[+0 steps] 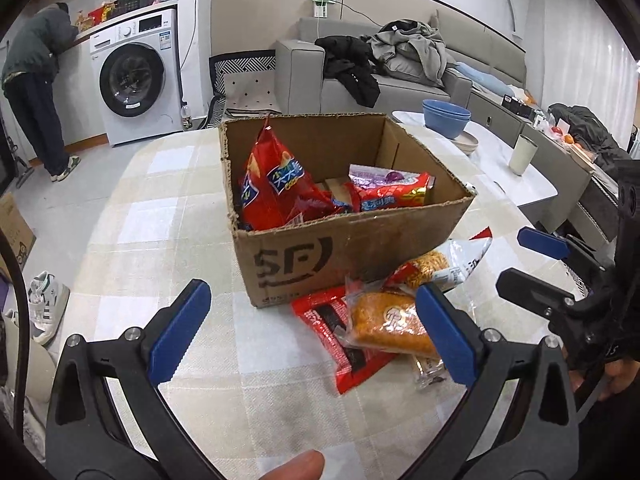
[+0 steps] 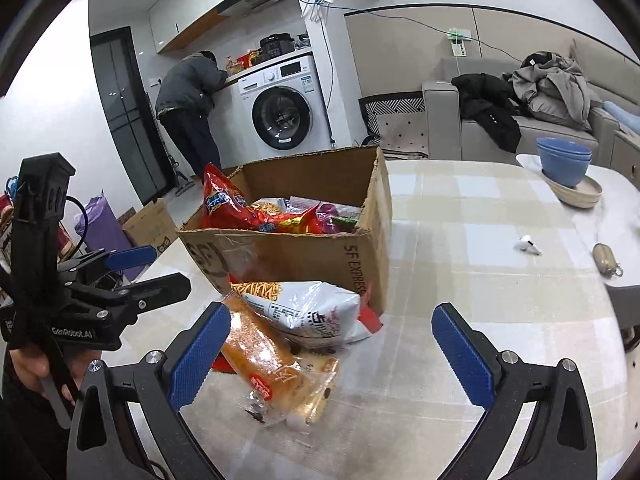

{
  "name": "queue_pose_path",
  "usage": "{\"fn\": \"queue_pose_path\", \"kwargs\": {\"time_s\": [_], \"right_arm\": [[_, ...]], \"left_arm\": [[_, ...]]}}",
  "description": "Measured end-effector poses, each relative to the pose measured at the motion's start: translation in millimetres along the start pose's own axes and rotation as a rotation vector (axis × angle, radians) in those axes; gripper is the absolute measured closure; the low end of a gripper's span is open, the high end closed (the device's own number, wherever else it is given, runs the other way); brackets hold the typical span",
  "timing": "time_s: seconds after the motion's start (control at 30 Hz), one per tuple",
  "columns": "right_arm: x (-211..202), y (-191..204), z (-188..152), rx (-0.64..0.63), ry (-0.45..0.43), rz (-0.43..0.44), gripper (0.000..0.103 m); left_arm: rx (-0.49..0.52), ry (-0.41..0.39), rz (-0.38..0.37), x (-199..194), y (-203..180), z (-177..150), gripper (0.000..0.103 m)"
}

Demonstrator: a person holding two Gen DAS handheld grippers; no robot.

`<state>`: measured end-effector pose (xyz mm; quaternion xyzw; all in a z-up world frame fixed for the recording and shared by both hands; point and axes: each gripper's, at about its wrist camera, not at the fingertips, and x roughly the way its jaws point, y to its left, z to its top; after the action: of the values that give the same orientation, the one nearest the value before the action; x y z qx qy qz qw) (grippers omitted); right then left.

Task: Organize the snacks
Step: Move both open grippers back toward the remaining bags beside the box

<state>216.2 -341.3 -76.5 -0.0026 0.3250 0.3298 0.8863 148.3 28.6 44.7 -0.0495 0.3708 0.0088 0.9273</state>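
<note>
A cardboard box (image 1: 360, 240) (image 2: 304, 260) stands on the checked table and holds a tall red chip bag (image 1: 276, 188) (image 2: 224, 204) and other snack packs. On the table in front of the box lie a clear-wrapped orange bread pack (image 1: 384, 320) (image 2: 264, 356), a flat red packet (image 1: 336, 332) and a white noodle-snack bag (image 1: 452, 260) (image 2: 316, 312). My left gripper (image 1: 316, 328) is open, empty, its right finger overlapping the bread pack. My right gripper (image 2: 332, 352) is open over the bread pack, holding nothing; it also shows at the left wrist view's right edge (image 1: 532, 256).
Blue bowls (image 1: 446, 116) (image 2: 564, 160) on a plate, a cup (image 1: 522, 154), a white earbud (image 2: 528, 244) and a small brass capsule (image 2: 606, 260) sit on the table's right. A person (image 1: 36, 80) (image 2: 188, 100) bends by a washing machine (image 1: 140, 76). A sofa with clothes (image 1: 400, 56) stands behind.
</note>
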Motion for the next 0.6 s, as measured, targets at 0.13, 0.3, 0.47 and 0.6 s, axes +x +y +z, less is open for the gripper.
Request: {"fn": "queue_pose_path", "kwargs": {"time_s": [0.13,0.3,0.47,0.6], "right_arm": [[8,3,-3,0.003,0.021,0.010,0.001],[14,5,-5,0.011,0.032,0.022,0.001],[26,8,-7,0.014,0.061,0.035,0.001],[36,12,-6,0.010,0.077,0.044,0.001]], "left_arm": [[-0.007,0.005,0.008,-2,5,-4,0.001],[-0.010,0.012,0.016,-2,7,-9,0.001],[-0.017,0.016,0.020,0,10,-11,0.001],[-0.028,0.021,0.021,2,13,-12,0.001]]}}
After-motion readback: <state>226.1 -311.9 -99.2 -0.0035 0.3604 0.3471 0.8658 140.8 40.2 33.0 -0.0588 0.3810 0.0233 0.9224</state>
